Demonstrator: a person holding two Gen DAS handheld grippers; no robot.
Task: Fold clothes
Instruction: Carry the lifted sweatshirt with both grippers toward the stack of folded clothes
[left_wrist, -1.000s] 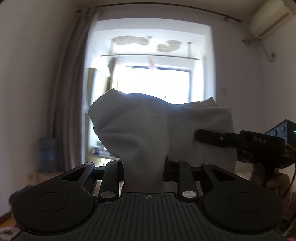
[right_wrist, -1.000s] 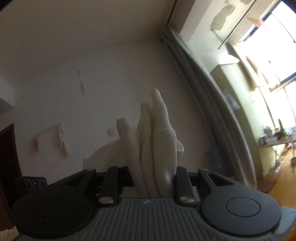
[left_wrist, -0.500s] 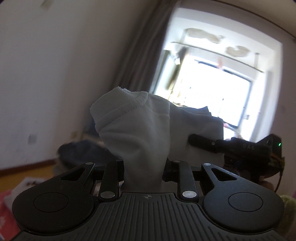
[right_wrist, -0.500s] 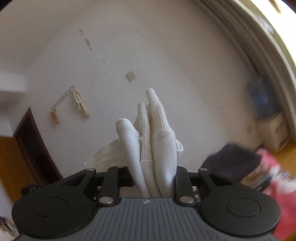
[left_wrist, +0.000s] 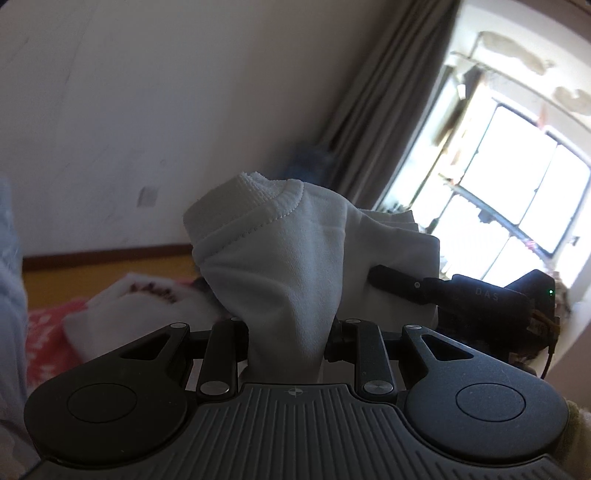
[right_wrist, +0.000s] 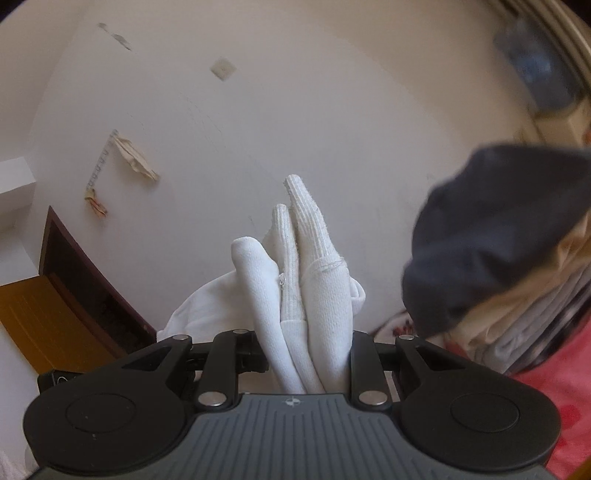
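A white garment (left_wrist: 280, 266) with a ribbed hem stands bunched up in front of the left wrist camera. My left gripper (left_wrist: 290, 332) is shut on it, and the cloth hides the fingertips. Further right in the same view, my right gripper (left_wrist: 402, 286) clamps the garment's far edge, one black finger lying against the cloth. In the right wrist view the same white garment (right_wrist: 306, 266) rises in several thick ribbed folds between the jaws of my right gripper (right_wrist: 308, 343), which is shut on it. The garment hangs in the air between the two grippers.
A stack of folded clothes topped by a dark navy garment (right_wrist: 498, 229) sits close on the right, on a pink patterned bedcover (right_wrist: 554, 406). The same bedcover (left_wrist: 92, 317) lies low left, with wooden floor (left_wrist: 110, 266) behind. A bright window (left_wrist: 517, 184) and curtain (left_wrist: 388, 92) stand on the right.
Both grippers swung down and rolled, still clamped on the white garment. The window slid to the right in the left view. Floor, bedcover and the clothes stack came into sight.
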